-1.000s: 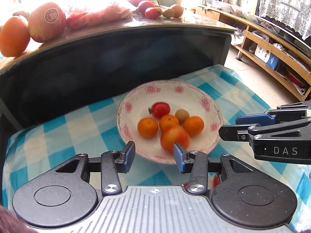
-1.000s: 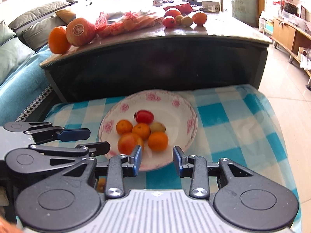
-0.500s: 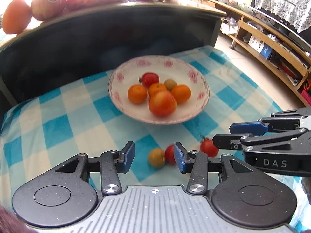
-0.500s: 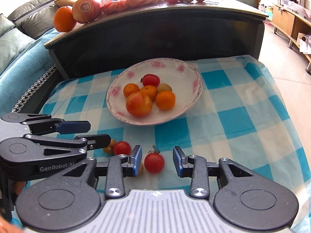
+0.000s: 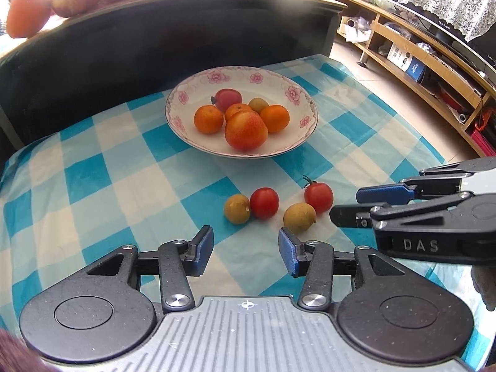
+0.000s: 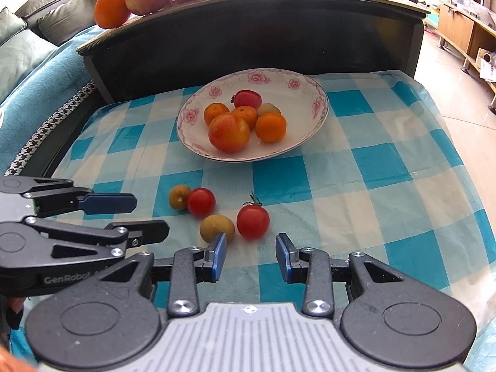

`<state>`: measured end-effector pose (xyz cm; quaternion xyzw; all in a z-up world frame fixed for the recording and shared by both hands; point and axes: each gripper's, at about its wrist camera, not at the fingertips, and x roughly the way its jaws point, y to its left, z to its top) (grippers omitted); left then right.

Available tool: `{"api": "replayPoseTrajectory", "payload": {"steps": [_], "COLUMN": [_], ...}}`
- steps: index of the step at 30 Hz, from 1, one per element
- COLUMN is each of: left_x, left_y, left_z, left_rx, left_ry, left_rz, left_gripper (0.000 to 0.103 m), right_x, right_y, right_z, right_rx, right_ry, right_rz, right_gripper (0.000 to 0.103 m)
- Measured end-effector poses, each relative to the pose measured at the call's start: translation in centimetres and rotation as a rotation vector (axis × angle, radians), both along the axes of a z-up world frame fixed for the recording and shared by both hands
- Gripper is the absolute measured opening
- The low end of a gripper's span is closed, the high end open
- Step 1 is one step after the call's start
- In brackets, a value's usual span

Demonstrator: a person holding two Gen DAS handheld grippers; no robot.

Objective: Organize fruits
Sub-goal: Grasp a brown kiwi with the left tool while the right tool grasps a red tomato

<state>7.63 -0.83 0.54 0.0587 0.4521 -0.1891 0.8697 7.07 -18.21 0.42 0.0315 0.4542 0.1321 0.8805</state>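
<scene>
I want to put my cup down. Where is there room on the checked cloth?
Room: the checked cloth right of the plate, and left of it. Crowded: in front of the plate, four small fruits sit by both open grippers.

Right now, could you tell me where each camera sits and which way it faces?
Left wrist: on the left hand-held gripper, facing the plate; right hand-held gripper at right.
Right wrist: on the right hand-held gripper, same heading; left one at left.
Shared: plate, four loose fruits, checked cloth.
</scene>
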Motion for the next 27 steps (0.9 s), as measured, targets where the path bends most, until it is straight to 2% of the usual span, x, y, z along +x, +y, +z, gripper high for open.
{"api": "replayPoseTrajectory", "payload": {"steps": [18,22,27], "left_x": [-0.6,-0.4,-0.3], "left_y": [-1.8,-2.5,-3.6], "left_z": [-0.7,-1.1,-1.8], "left_rx": [-0.016,-0.014,-0.005], "left_ry": [0.036,0.043,0.038], "left_rz": [-0.096,-0.121,-0.150], "left_gripper": [0.056,0.056,0.056], "right_x": [4.4,4.4,3.7], "right_y": [-0.1,0.3,0.7], "right_z": [-2.3,-2.2,-2.0], "right_rx": [0.074,0.048,-0.020], "right_ry": [0.044,0.038,0.039], "right_rz": [-0.028,-0.006,0.029], "right_gripper": [0.038,0.038,0.032]}}
